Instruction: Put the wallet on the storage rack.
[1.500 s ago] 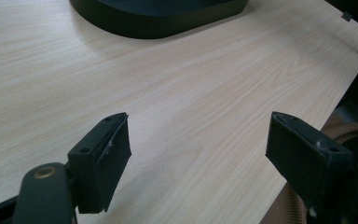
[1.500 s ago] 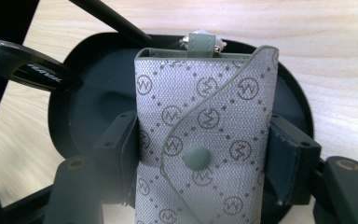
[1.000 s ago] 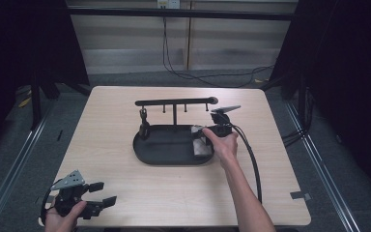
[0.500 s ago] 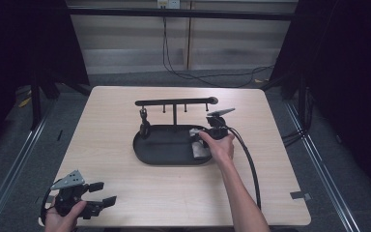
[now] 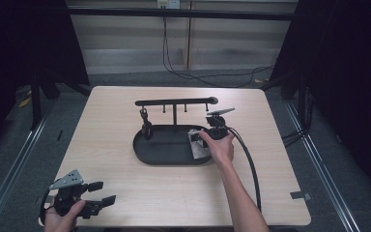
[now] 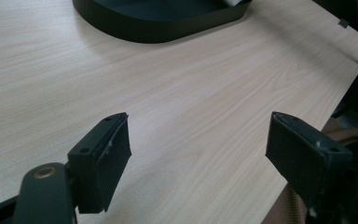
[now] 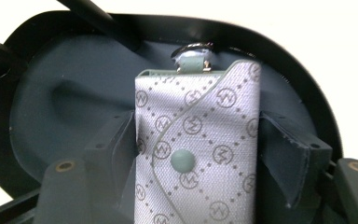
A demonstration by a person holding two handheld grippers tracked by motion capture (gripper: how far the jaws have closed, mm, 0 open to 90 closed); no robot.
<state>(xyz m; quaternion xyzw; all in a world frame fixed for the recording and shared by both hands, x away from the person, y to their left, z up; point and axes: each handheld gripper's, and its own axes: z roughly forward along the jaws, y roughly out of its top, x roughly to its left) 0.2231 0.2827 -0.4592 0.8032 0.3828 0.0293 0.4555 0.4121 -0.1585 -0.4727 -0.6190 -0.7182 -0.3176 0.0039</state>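
A small grey patterned pouch point(image 7: 198, 149) with a green snap and a metal ring at its far end is held over the black oval tray point(image 7: 51, 102). My right gripper point(image 7: 198, 135) is shut on it, one jaw pressed on each long side. From above, the right gripper point(image 5: 200, 142) and the pouch point(image 5: 196, 145) sit at the right end of the tray point(image 5: 164, 162). My left gripper point(image 5: 105, 192) rests at the table's near left corner. Its jaws are wide apart over bare wood point(image 6: 198, 126), so it is open and holds nothing.
A black T-shaped hanger stand point(image 5: 174, 102) rises from the back of the tray, with a small dark item point(image 5: 146, 126) hanging at its left hook. The right gripper's cable point(image 5: 251, 169) trails across the table's right side. The tray's near rim point(image 6: 158, 28) lies beyond the left gripper.
The right hand has shifted slightly left and down toward the tray with the pouch still held. The left gripper has stayed in place.
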